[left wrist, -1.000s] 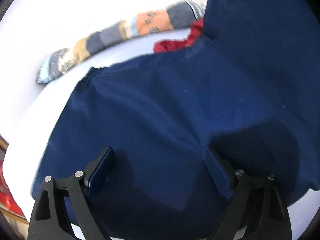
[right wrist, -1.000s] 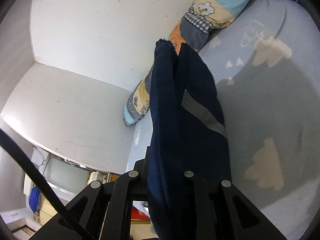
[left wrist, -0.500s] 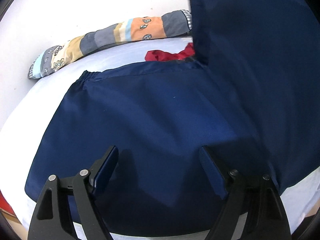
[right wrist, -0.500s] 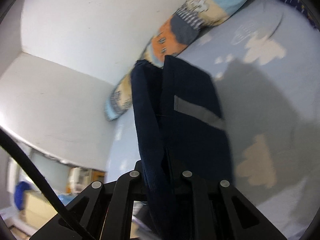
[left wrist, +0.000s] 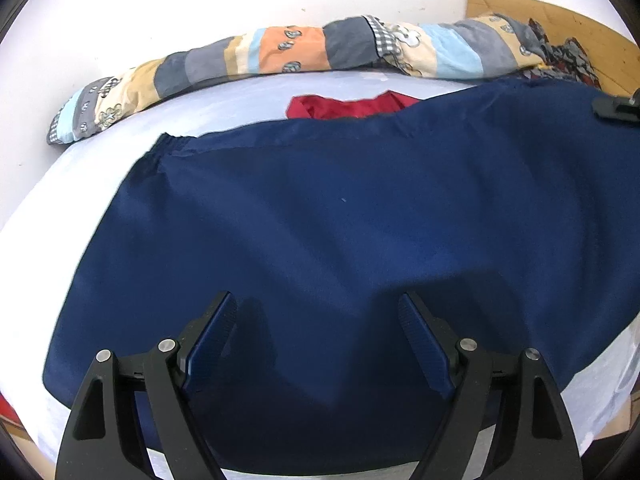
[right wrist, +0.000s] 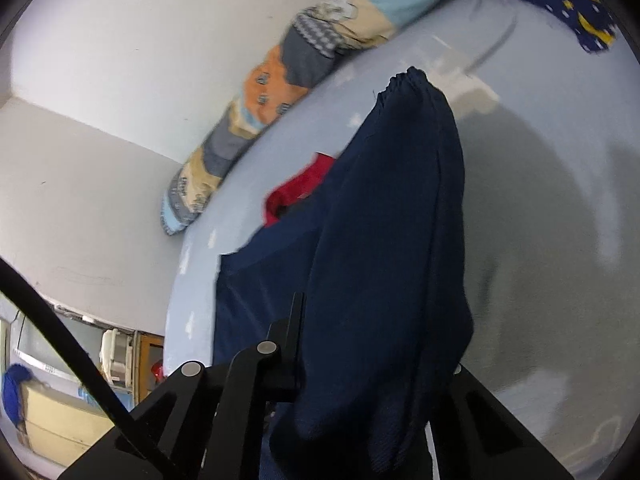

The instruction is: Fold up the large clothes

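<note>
Garment: the navy garment point(left wrist: 340, 240) lies spread across the bed point(left wrist: 248, 100), one end lifted at the right.
Left gripper point(left wrist: 316, 344): jaws spread wide above the near part of the cloth, nothing between the pads.
Right gripper point(right wrist: 360, 392): jaws clenched on a bunched end of the garment, which drapes over them and hides the tips.
Risk, slip: the right hold is on a thick wad; a pull across the bed could let layers slide out unevenly.
Risk, skewed fold: with the left jaws released, nothing pins the near edge, so the flat part may drag and wrinkle.
Risk, snag: the red cloth point(left wrist: 344, 106) lies touching the far edge and could get caught in the fold.
Risk, crowding: the patchwork bolster point(left wrist: 280, 56) lies near, along the far side.
</note>
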{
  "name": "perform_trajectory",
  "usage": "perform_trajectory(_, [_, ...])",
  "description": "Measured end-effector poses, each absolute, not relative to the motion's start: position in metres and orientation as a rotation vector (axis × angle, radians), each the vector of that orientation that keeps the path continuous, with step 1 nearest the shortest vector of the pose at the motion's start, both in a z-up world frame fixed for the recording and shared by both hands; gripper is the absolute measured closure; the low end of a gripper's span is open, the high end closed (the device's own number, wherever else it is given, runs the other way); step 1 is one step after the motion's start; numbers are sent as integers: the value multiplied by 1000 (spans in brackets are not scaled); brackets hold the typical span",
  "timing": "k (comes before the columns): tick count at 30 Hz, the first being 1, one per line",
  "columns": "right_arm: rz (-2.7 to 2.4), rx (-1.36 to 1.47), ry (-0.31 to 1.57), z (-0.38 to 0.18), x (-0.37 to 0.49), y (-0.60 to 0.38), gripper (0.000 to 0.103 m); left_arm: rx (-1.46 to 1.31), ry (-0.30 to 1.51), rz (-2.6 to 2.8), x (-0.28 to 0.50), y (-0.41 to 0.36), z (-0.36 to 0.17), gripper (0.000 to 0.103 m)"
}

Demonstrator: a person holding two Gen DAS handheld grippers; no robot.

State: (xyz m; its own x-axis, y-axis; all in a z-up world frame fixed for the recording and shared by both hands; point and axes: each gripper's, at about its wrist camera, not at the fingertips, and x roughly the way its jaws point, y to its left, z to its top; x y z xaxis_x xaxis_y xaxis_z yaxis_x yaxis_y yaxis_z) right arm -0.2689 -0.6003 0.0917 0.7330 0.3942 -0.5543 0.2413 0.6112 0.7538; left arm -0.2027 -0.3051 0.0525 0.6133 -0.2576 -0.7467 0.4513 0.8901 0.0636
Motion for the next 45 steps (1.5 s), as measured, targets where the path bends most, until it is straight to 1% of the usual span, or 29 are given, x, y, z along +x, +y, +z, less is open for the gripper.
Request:
perform_trajectory(3, [144,956,731,106,-273,-588,88,256,804,-403,-203,-300,57,20])
perform_trajectory(6, [197,978,689,122,-273,-572,88,346,832,-387,-201,-308,38,20])
perform_trajectory(7, [210,978,681,127,-276,-566,88,347,816,-388,-202,-308,36,20])
perform_trajectory(10, [250,986,661,136,-274,-547,88,339,829,-390,-200,-306,41,20])
perform_trajectory(12, [284,999,654,140,-267,-536,88,281,779,-361,-201,-292,58,21])
perform_trajectory(15, [302,1012,643,145,-263,-524,88,191,709,-335,-195,-262,99,21])
perform_trajectory(19, [310,1058,641,145,-251,-505,88,147,637,-251,-183,-212,147,20])
perform_trajectory(24, [321,1052,665,143,-233,-463,88,78,623,-141,-165,-145,171,20])
perform_trajectory(27, [327,1024,706,135,-222,-431,88,10,644,-88,-154,-108,172,20])
perform_trajectory(32, [301,946,789,107,-186,-375,88,-34,686,-13,-144,-75,165,20])
perform_trajectory(36, [235,748,862,80,-154,-318,89,-68,711,-3,-143,-59,160,20])
perform_trajectory(41, [106,472,942,42,-140,-263,88,-75,722,-11,-143,-57,158,20])
perform_trajectory(42, [93,436,945,39,-142,-256,85,-75,723,-10,-143,-56,159,20])
perform_trajectory(43, [81,379,943,41,-142,-247,75,-77,722,-10,-143,-55,159,20])
perform_trajectory(44, [80,339,943,42,-134,-244,68,-81,722,-9,-142,-53,158,20])
perform_trajectory(45, [94,286,944,43,-124,-240,53,-83,722,-6,-142,-52,159,20])
